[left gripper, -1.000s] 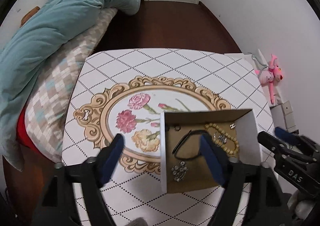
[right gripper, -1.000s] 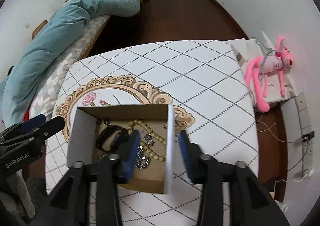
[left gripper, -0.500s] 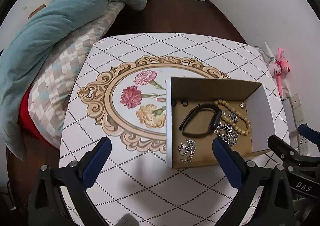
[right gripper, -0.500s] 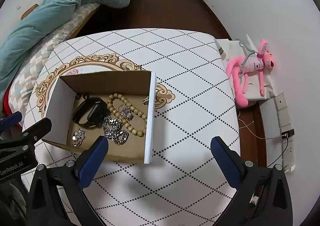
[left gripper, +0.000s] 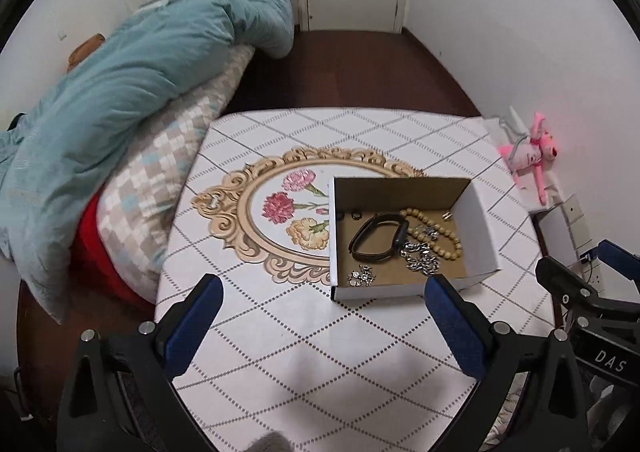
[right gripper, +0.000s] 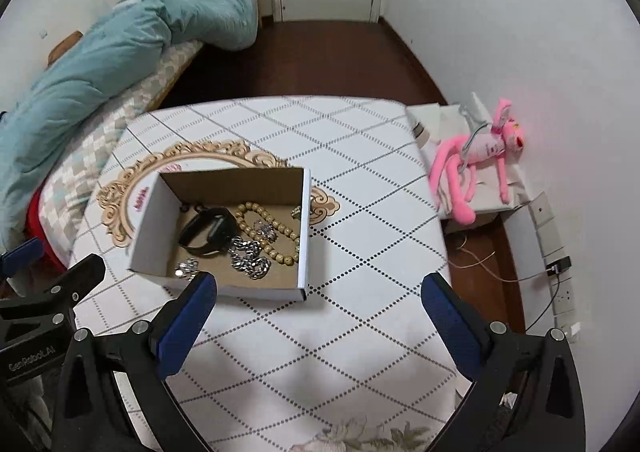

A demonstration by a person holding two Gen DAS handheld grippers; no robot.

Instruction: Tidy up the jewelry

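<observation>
A white cardboard box (left gripper: pixel 478 228) (right gripper: pixel 154 220) stands on the patterned table (left gripper: pixel 320 332) (right gripper: pixel 360 212). In it lie a black band (left gripper: pixel 378 237) (right gripper: pixel 208 230), a beige bead bracelet (left gripper: pixel 436 230) (right gripper: pixel 268 232), a silver chain (left gripper: pixel 420 260) (right gripper: pixel 246 258), a rhinestone piece (left gripper: pixel 360 277) (right gripper: pixel 185 267) and small rings. My left gripper (left gripper: pixel 322 288) is open and empty, held back above the table in front of the box. My right gripper (right gripper: pixel 320 288) is open and empty, near the box's right front corner.
A bed with a teal duvet (left gripper: pixel 120 92) (right gripper: pixel 120 52) lies left of the table. A pink plush toy (left gripper: pixel 528 156) (right gripper: pixel 476 164) lies on a low stand at the right, by the wall. Cables and sockets (right gripper: pixel 556 268) are on the floor at right.
Both grippers have let go of the box walls, opened wide and pulled back and up. The box now stands alone on the table.
</observation>
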